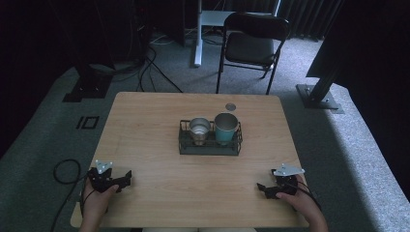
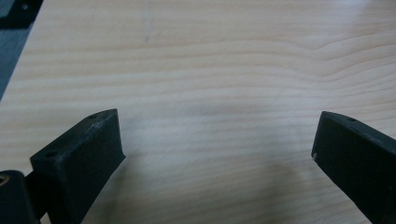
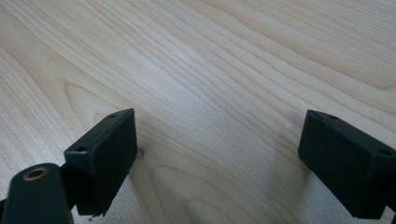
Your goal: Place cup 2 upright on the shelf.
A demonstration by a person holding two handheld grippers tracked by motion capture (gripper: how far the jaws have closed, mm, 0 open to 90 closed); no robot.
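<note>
Nearest us, our left gripper (image 1: pixel 126 178) and right gripper (image 1: pixel 261 187) rest low over the near edge of the wooden table (image 1: pixel 154 111), each with jaws spread wide and holding nothing (bare wood grain between them in both gripper views). The steel cup (image 1: pixel 199 130) and the teal cup (image 1: pixel 226 128) stand upright, just beside each other, in the black wire rack (image 1: pixel 209 148) at mid-table, well apart from us. We judge the risk lies in the reach: a jaw catching the rack's rim could drag it, or nudging one cup could knock its neighbour.
</note>
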